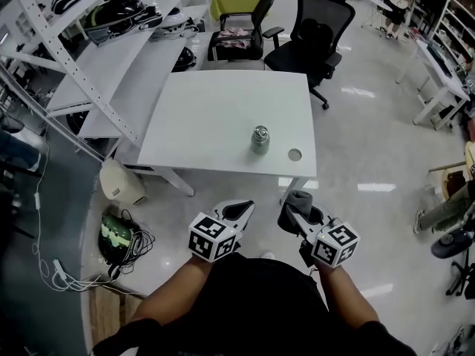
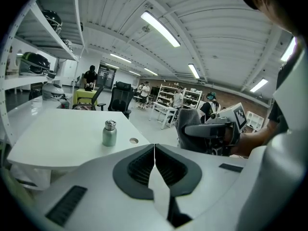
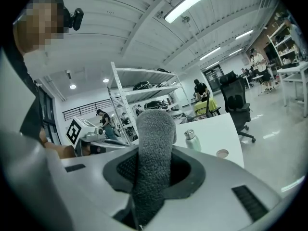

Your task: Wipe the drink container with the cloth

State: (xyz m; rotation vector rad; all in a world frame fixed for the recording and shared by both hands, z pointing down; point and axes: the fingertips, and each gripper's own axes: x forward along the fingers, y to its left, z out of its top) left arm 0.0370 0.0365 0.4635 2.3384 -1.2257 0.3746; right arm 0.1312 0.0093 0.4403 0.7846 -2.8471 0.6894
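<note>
White bench (image 1: 215,110) carries the drink container (image 1: 260,139). Approach step, apparently: right gripper (image 1: 292,213) jaws grip the cloth (image 1: 300,198); left gripper (image 1: 243,208) jaws are closed, empty. Next, bring cloth to container.

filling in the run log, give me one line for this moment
phase: pre-wipe | left gripper: shut, empty | right gripper: shut on cloth | bottle: upright on table, untouched

White rectangular table (image 1: 200,117) on glossy pale floor (image 1: 371,147) — single metal drink container (image 1: 260,140) upright on top, toward near right part. Round hole (image 1: 295,155) in tabletop just beside it — near table's corner.
</note>
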